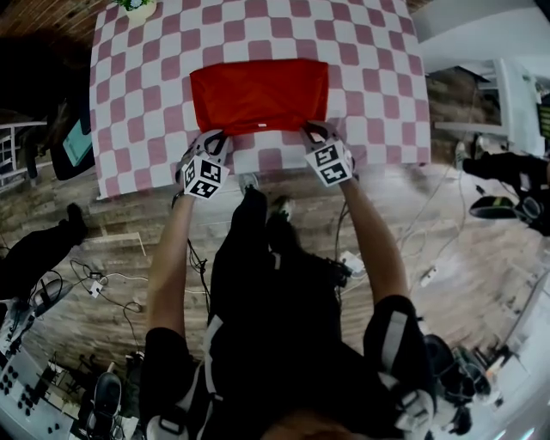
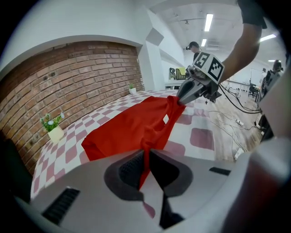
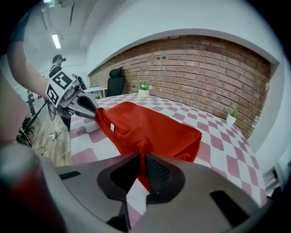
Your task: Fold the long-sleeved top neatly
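A red long-sleeved top (image 1: 259, 93) lies partly folded as a flat rectangle on the checked tablecloth (image 1: 155, 94). My left gripper (image 1: 215, 137) is shut on the top's near left corner, and red cloth (image 2: 146, 157) runs between its pads. At the near right corner my right gripper (image 1: 311, 131) is shut on the cloth (image 3: 142, 157) too. In the left gripper view the right gripper (image 2: 179, 99) pinches the far corner; in the right gripper view the left gripper (image 3: 94, 111) does the same. The near edge of the top (image 3: 150, 127) is held a little off the table.
A small potted plant (image 1: 137, 7) stands at the table's far left edge, and another plant (image 3: 231, 117) shows by the brick wall. Cables (image 1: 430, 232) lie on the wooden floor on both sides of the person. A black chair (image 1: 73, 137) is left of the table.
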The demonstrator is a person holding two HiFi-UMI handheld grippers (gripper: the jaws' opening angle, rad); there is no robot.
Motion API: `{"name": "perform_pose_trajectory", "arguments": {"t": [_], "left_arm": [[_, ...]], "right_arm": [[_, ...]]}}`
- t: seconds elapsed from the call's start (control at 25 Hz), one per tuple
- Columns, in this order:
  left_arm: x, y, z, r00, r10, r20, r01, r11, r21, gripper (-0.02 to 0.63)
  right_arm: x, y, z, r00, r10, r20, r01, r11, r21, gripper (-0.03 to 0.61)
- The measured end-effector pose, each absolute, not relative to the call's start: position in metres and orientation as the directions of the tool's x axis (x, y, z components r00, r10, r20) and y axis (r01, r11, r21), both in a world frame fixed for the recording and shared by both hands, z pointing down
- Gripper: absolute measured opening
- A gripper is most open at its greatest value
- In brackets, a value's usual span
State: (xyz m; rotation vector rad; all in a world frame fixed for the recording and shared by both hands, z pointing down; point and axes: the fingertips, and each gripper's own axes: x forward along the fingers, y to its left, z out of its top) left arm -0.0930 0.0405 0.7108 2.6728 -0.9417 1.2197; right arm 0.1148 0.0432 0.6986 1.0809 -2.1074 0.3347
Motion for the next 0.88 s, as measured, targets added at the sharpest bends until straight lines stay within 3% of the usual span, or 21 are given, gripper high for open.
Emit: {"name": "perform_pose_trajectory", "arguments": {"t": [0.16,0.48,0.88], "left_arm": [[-0.092,0.045,0.716,0.519,-0.476,0.710,-0.576,-0.808,-0.120,0.039],[-0.084,0.068,0.724,0.549,-0.382,0.743,-0.546,-0.837,-0.027,0.169],[-0.087,0.074,0.700,0.592,-0.363,0.720,-0.556,-0.830,0.039,0.181]], "right_arm": [[0.113,0.049,0.706,-0.380,-0.570,0.729,-0.778,0.623,0.082,0.034],[0.109,0.068,0.713,-0.413,-0.506,0.757,-0.751,0.659,0.031,0.119],[0.109,0.082,0.704,-0.441,-0.481,0.758,-0.742,0.670,-0.007,0.160]]}}
